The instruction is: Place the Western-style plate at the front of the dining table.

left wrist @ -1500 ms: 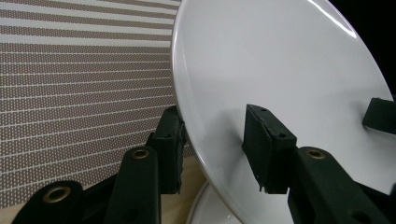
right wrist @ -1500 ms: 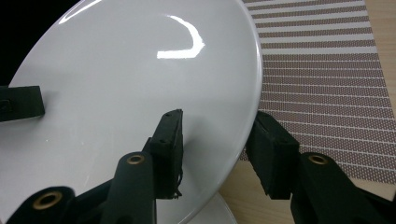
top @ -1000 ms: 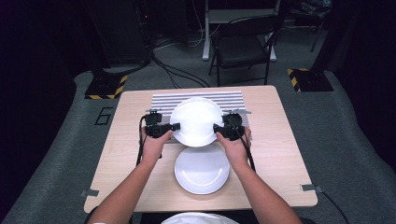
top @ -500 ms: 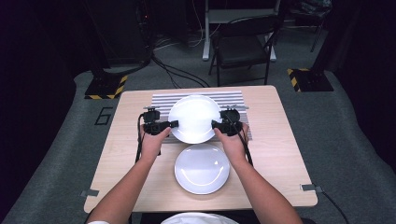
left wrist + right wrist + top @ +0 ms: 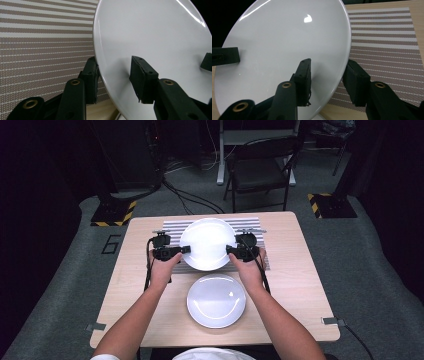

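Observation:
A white plate hangs tilted above a striped placemat, carried between both grippers. My left gripper is shut on its left rim. In the left gripper view, one jaw lies under the plate and the other on its top face, so my left gripper straddles the rim. My right gripper is shut on the opposite rim. The right gripper view shows the plate with my right gripper pinching its edge the same way.
A second white plate lies flat on the wooden table, close to the person and just behind the hands. The placemat covers the far middle of the table. A folding chair stands on the floor beyond.

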A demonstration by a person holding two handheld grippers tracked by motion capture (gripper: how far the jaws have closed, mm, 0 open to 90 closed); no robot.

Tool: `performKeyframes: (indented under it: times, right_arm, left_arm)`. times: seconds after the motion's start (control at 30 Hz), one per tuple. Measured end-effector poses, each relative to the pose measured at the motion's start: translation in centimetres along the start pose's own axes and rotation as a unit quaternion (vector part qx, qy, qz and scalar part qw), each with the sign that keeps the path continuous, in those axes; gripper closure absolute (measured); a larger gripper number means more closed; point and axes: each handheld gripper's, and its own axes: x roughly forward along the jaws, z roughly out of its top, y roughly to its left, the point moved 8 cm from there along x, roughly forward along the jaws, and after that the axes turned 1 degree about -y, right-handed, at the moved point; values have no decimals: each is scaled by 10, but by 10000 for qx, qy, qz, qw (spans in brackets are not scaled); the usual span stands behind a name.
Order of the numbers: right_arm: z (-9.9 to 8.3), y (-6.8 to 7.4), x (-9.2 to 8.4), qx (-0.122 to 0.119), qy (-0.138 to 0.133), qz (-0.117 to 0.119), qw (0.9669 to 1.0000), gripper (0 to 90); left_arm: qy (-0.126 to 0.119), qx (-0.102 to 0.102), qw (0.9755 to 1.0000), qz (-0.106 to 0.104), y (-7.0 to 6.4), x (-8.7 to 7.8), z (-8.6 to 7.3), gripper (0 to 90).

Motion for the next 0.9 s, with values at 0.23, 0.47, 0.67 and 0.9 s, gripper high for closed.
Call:
performKeyframes:
  times: [0.23, 0.47, 0.67, 0.9]
  right_arm:
    - [5, 0, 2, 23, -45, -5, 10000, 583]
    - [9, -4, 9, 75, -21, 4, 10000, 583]
    - [13, -8, 15, 84, -10, -20, 10000, 582]
    - [14, -11, 25, 88, 60, -85, 9999, 583]
  left_arm:
    - [-7, -6, 10000, 23, 0, 2, 8, 589]
    - [-3, 80, 9999, 87, -1, 6, 16, 591]
    - [28, 104, 9998, 138, 0, 11, 20, 590]
    - [99, 72, 9998, 186, 6, 20, 19, 591]
